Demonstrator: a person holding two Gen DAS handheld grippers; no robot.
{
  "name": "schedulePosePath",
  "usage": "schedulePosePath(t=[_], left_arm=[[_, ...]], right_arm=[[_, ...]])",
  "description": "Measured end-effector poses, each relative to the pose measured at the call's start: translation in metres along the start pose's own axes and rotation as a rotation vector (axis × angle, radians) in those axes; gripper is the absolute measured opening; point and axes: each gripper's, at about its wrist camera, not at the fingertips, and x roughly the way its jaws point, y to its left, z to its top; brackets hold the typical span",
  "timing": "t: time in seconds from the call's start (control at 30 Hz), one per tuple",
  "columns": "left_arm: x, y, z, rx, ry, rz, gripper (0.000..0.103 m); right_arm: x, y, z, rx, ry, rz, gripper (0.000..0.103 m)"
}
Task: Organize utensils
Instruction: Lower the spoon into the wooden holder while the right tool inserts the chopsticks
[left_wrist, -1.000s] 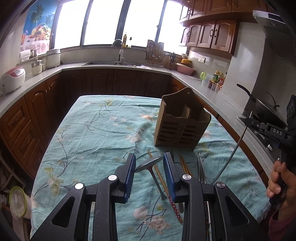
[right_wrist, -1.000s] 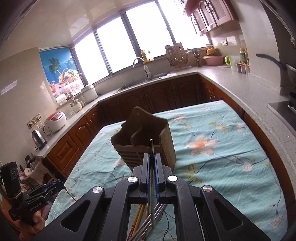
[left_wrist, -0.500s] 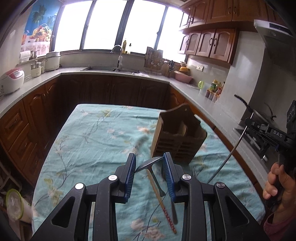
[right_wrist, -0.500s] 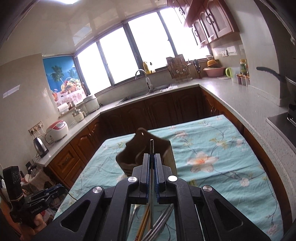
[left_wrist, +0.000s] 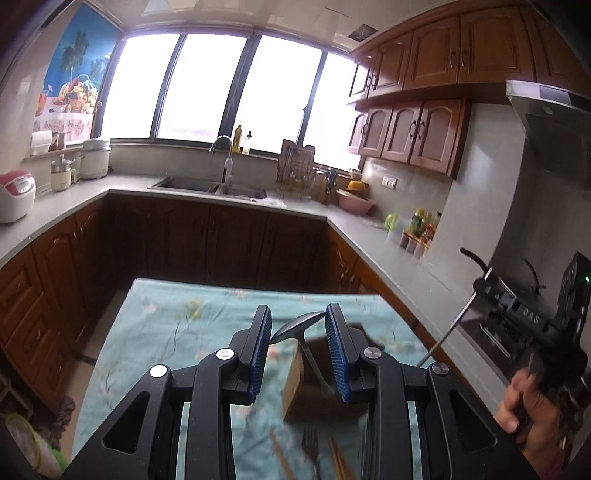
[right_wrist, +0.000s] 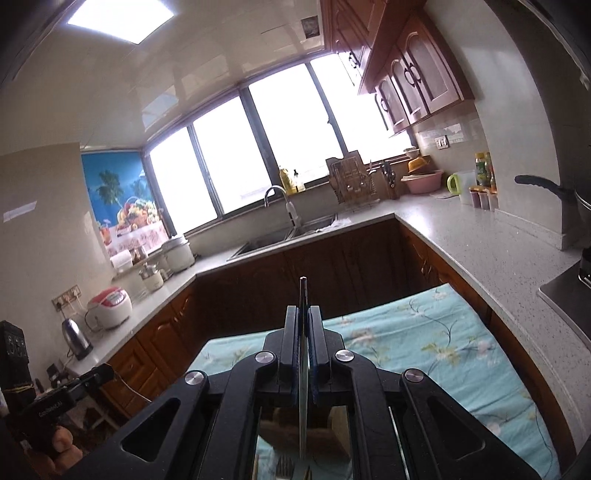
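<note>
My left gripper (left_wrist: 297, 325) is shut on a metal spoon (left_wrist: 299, 328), its bowl wedged across the blue pads and its handle hanging down. Below it stands the wooden utensil holder (left_wrist: 314, 398) on the floral tablecloth (left_wrist: 177, 332). A fork (left_wrist: 310, 446) and chopsticks (left_wrist: 338, 458) lie on the cloth near the front. My right gripper (right_wrist: 303, 321) is shut on a thin metal utensil (right_wrist: 303, 295) held edge-on, with the holder (right_wrist: 277, 428) partly hidden under it. The right gripper also shows at the right of the left wrist view (left_wrist: 480, 291).
Dark wood cabinets and a grey counter (left_wrist: 369, 236) wrap around the table. A sink with tap (left_wrist: 225, 173) sits under the windows. A rice cooker (left_wrist: 14, 195) is at the left, a pan and stove (left_wrist: 491, 273) at the right.
Both grippers have risen and tilted up, so the table and holder dropped low in both views. The spoon and the thin utensil stay gripped.
</note>
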Motion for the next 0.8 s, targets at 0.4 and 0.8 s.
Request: schedulePosePath(t=[0.4,0.8], left_arm=[[0.132,0.009,-0.020,-0.050,0.101,0.025,0.029],[0.191,0.015,-0.025,-0.080,0.175,0.023,0.029]], right_arm=[[0.070,-0.026,-0.010,0.051,0.001,-0.020,0.005],[0.106,-0.049,-0.058,0.087,0.102,-0.037,0.005]])
